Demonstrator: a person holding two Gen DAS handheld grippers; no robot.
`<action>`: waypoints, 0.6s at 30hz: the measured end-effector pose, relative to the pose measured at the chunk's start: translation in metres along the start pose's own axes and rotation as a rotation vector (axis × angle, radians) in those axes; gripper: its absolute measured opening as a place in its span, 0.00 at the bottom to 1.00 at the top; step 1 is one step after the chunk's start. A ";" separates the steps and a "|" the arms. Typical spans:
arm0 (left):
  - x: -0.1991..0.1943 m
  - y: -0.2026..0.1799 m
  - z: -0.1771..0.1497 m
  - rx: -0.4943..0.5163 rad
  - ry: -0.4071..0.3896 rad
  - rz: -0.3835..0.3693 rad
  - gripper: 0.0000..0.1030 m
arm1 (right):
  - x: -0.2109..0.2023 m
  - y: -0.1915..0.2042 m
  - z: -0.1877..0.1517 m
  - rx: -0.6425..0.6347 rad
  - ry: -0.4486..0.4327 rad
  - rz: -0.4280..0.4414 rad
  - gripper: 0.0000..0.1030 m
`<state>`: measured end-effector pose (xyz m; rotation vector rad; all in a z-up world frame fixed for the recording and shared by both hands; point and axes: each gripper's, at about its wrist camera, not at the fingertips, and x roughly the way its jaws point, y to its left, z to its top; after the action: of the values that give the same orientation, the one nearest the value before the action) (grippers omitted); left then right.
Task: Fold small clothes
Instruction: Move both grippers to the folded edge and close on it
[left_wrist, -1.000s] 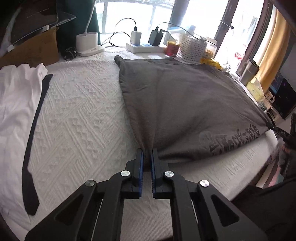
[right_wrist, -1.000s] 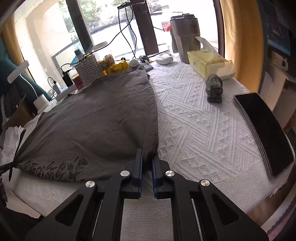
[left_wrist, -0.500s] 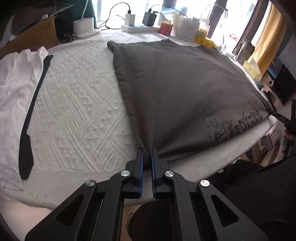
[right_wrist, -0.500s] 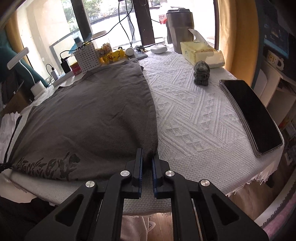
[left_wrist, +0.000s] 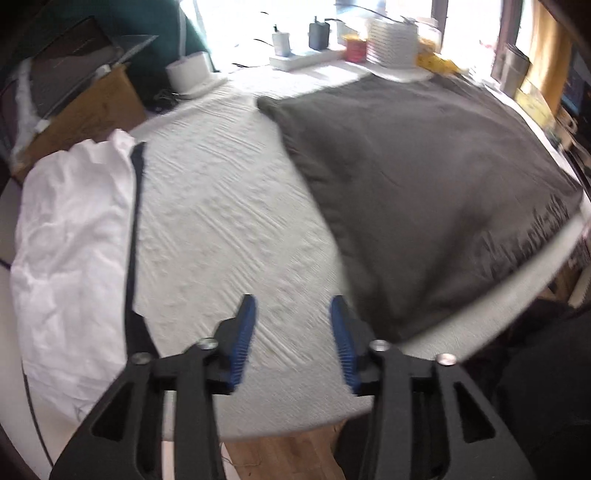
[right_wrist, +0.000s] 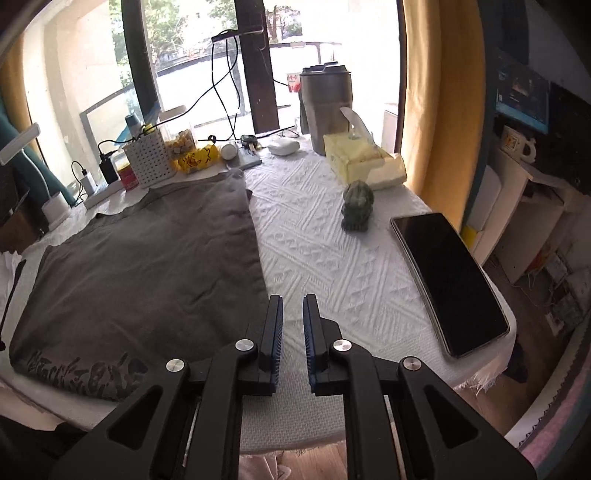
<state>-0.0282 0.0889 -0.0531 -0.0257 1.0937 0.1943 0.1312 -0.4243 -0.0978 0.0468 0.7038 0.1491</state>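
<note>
Grey shirt flat, outside both parted fingers

The folded shirt is lying flat on the desk, its printed edge sitting nearest the front rim. To its left a crumpled garment is lying; to its right a figurine and a tablet are resting. A basket, a tissue box and a tumbler are standing behind
</note>
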 end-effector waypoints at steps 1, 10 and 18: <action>-0.001 0.004 0.004 -0.019 -0.017 0.006 0.54 | 0.002 0.000 0.004 -0.011 -0.005 -0.004 0.13; 0.031 0.015 0.057 -0.225 -0.129 -0.082 0.54 | 0.041 0.020 0.042 -0.042 0.014 0.069 0.14; 0.059 0.005 0.117 -0.187 -0.169 -0.106 0.54 | 0.073 0.039 0.078 -0.069 0.012 0.084 0.29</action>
<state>0.0999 0.1157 -0.0506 -0.2303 0.9009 0.1997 0.2319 -0.3744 -0.0812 0.0090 0.7080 0.2541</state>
